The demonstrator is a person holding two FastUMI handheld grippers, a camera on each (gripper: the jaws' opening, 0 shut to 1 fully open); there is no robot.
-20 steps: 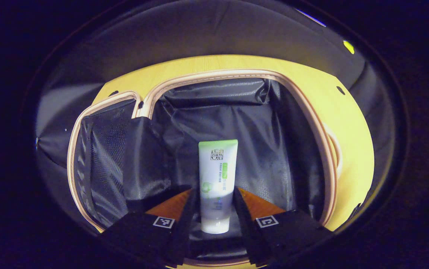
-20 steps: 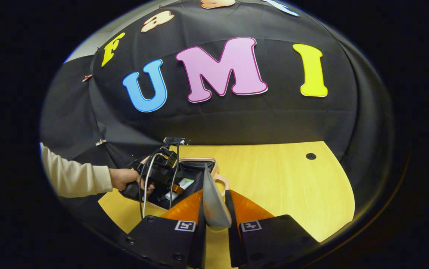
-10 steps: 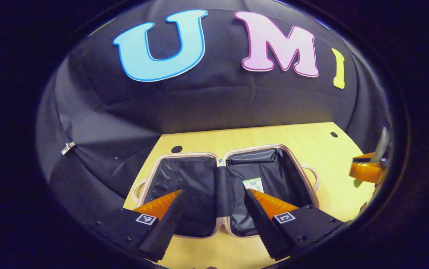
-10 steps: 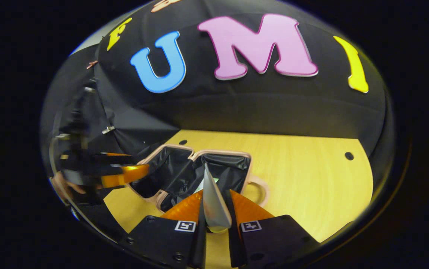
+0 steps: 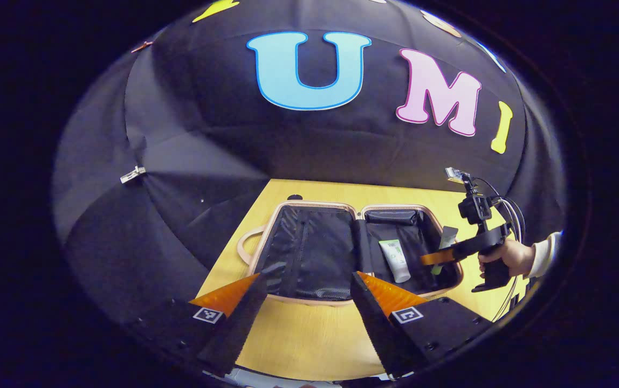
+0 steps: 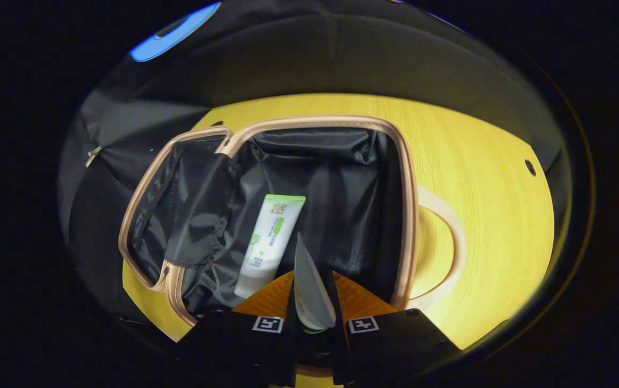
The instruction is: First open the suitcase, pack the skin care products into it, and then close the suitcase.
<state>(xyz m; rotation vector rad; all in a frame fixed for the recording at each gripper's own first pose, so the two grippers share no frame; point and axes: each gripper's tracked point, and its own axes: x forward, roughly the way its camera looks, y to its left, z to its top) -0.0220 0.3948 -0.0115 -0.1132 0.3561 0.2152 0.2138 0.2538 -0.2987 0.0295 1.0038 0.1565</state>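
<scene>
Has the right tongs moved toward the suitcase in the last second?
Yes. The right tongs, shut on a second tube, now hang over the open suitcase beside the packed tube; earlier they were back over the table.

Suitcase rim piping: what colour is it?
Pale pink-beige around the suitcase rim, clearest in the right gripper view.

I see a light wooden table with a grain running along it and a few small dark round holes near its edges. Directly on it lies the open suitcase, both halves flat on the wood, its pale handles resting against the tabletop at either end. The table's far edge meets the black cloth.
</scene>
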